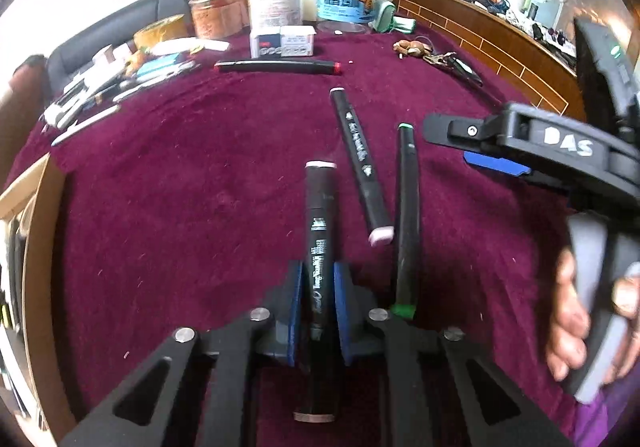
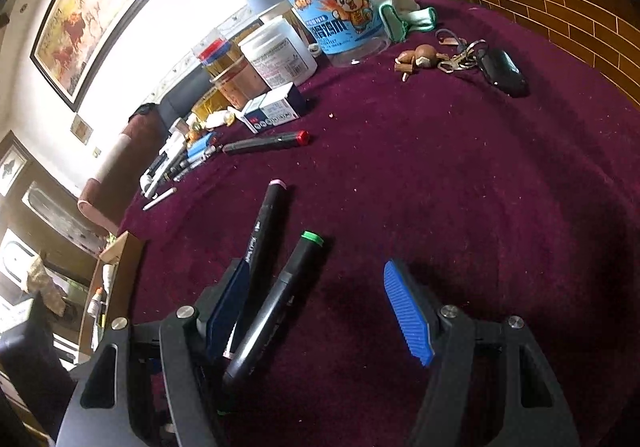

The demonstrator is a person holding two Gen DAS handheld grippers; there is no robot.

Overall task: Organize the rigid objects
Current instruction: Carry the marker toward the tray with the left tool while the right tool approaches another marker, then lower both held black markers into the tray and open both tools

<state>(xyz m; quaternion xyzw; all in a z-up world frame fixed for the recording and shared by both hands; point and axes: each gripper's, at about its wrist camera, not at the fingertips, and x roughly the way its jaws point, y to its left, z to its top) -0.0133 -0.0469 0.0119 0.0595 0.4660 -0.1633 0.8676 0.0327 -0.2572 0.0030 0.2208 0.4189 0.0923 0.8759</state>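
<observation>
Left gripper (image 1: pixel 316 311) tilts downward, clamping a black marker (image 1: pixel 319 243) lengthwise.

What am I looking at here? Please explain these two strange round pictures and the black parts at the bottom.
A person holds one two-finger tool in each hand; there is no robot arm. Each picture comes from a fisheye camera on one tool, looking along its fingers. In the left view, the left tool is shut on a black marker. The right tool is open, with a green-capped marker between its fingers, not gripped. On the dark red cloth also lie a pink-capped marker, a red-capped marker, keys and jars.
</observation>
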